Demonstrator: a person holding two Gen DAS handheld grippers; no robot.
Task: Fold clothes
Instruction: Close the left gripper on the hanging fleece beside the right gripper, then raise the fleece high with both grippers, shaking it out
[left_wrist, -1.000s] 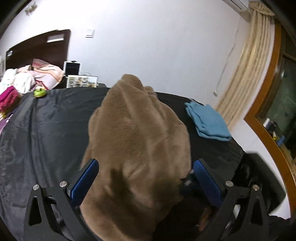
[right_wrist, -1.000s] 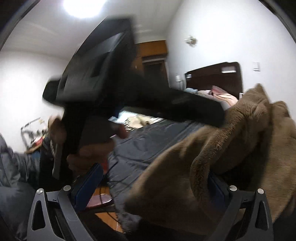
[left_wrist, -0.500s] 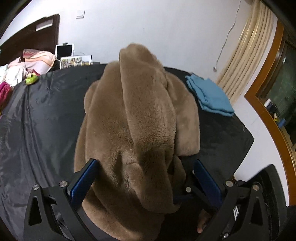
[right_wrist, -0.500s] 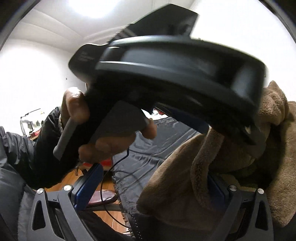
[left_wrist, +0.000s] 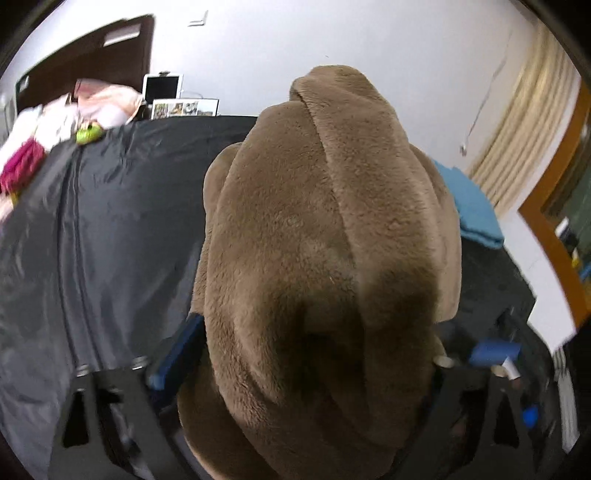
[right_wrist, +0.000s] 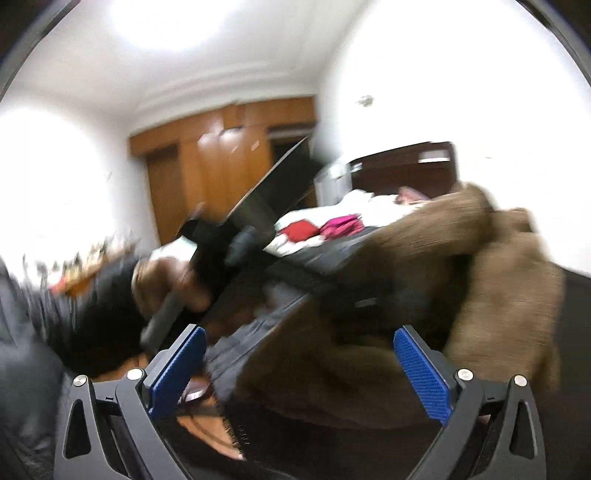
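- The brown fleece garment (left_wrist: 332, 240) lies bunched on the black sheet (left_wrist: 103, 229) that covers the bed; one garment is being worked.
- Left gripper (left_wrist: 314, 354): the garment fills the gap between the fingers, and its long axis runs from 6 o'clock toward 12 o'clock, straight along the pointing line. The jaws have just been closing with the fleece between them. The left blue finger (left_wrist: 177, 354) lies against the fabric edge; the other is hidden under the pile, so a firm grip cannot be confirmed.
- Right gripper (right_wrist: 306, 369): fingers stand apart and empty. The garment (right_wrist: 480, 266) lies from 12 to 3 o'clock, beyond the fingertips.
- Judgement: the left hand is the nearer one; the coming fold depends on its hold at the near end.
- Count: two grippers; one brown garment; one folded blue cloth (left_wrist: 472, 206) at 2 o'clock in the left view, well apart from the fingers.
- The right view is blurred.
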